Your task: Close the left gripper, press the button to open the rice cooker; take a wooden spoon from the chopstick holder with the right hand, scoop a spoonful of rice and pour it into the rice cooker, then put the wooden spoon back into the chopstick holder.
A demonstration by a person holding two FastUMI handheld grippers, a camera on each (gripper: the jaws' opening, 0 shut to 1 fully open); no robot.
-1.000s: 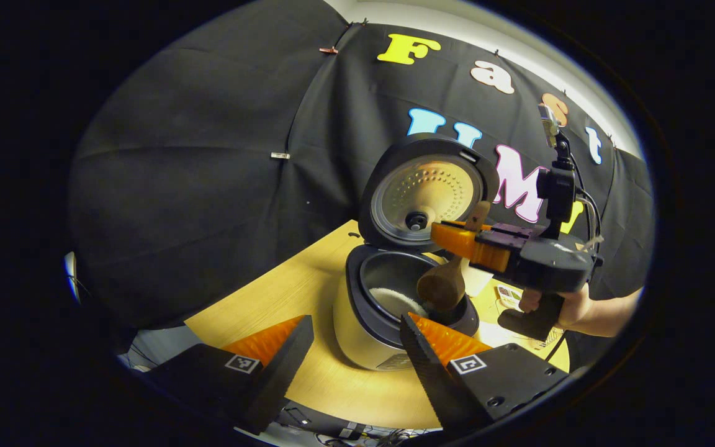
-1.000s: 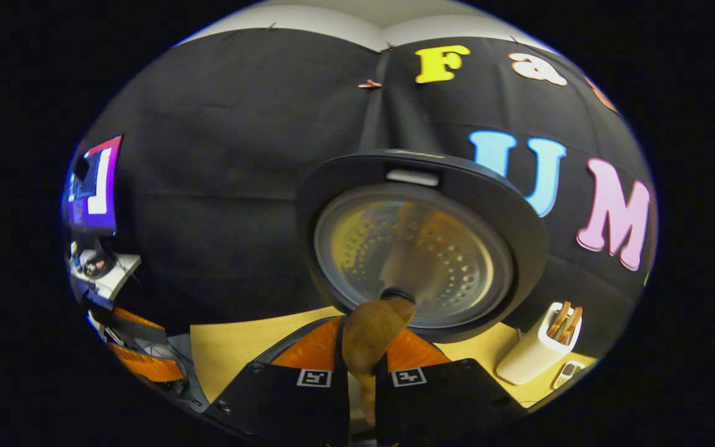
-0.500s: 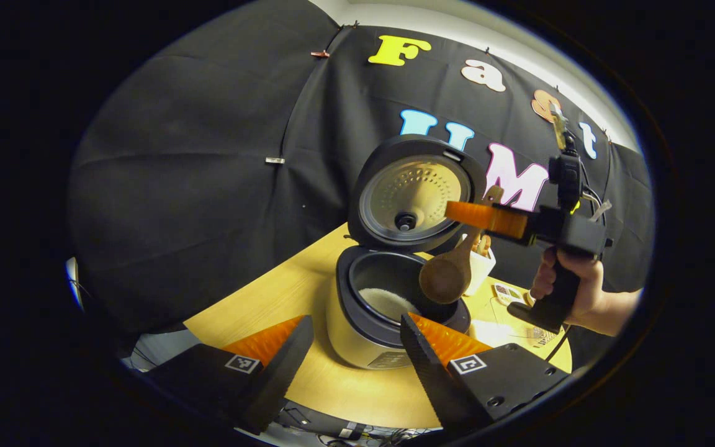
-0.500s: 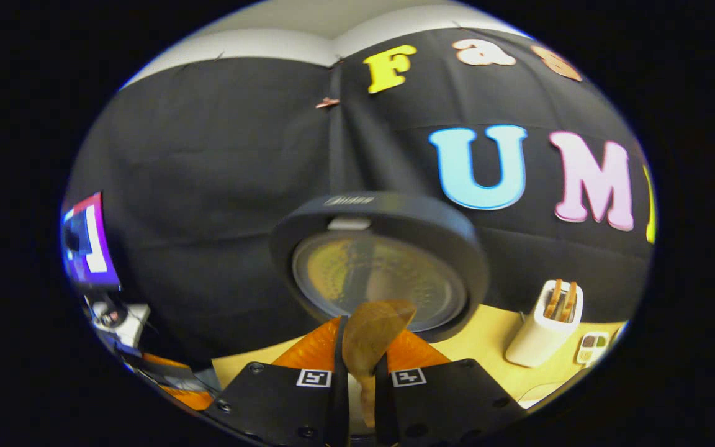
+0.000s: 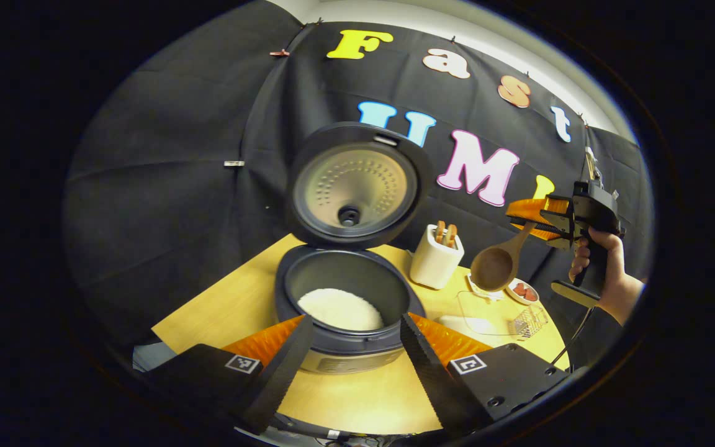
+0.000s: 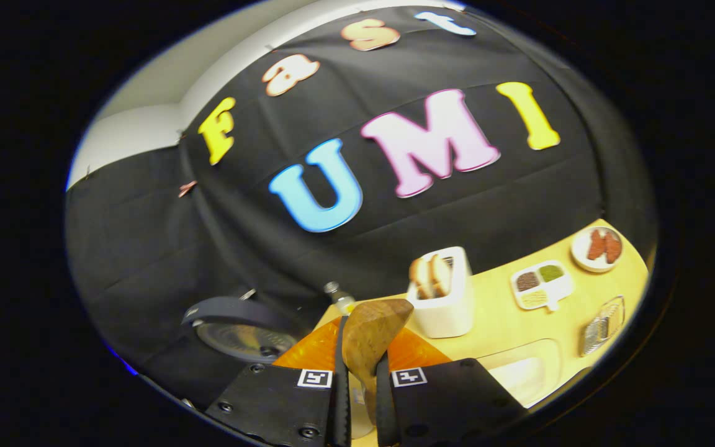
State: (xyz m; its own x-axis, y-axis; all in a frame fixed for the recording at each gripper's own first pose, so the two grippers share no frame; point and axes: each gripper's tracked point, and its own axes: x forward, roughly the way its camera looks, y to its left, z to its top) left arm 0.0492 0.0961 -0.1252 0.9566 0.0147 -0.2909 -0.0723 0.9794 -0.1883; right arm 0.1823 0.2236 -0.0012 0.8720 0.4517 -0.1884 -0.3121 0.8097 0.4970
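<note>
The rice cooker (image 5: 345, 304) stands with its lid (image 5: 352, 186) raised; white rice lies in its inner pot (image 5: 340, 308). My left gripper (image 5: 351, 335) is open, its fingers on either side of the cooker's front. A hand holds my right gripper (image 5: 534, 217) high to the right of the cooker, shut on the wooden spoon (image 5: 495, 266) with the bowl hanging down. In the right gripper view that gripper (image 6: 359, 372) pinches the spoon (image 6: 371, 335), facing the white chopstick holder (image 6: 444, 301). The holder (image 5: 435, 261) has wooden utensils in it and stands right of the cooker.
A clear container (image 5: 488, 307) with rice, a small metal basket (image 5: 528, 320), a divided condiment tray (image 6: 540, 282) and a small dish of red food (image 6: 598, 247) sit on the wooden table (image 5: 239, 304) at the right. The cooker lid (image 6: 233, 316) appears low left in the right gripper view.
My right gripper has carried the spoon up and away from the cooker, to the right, toward the chopstick holder. The left gripper's view has swung right; its fingers stay open.
</note>
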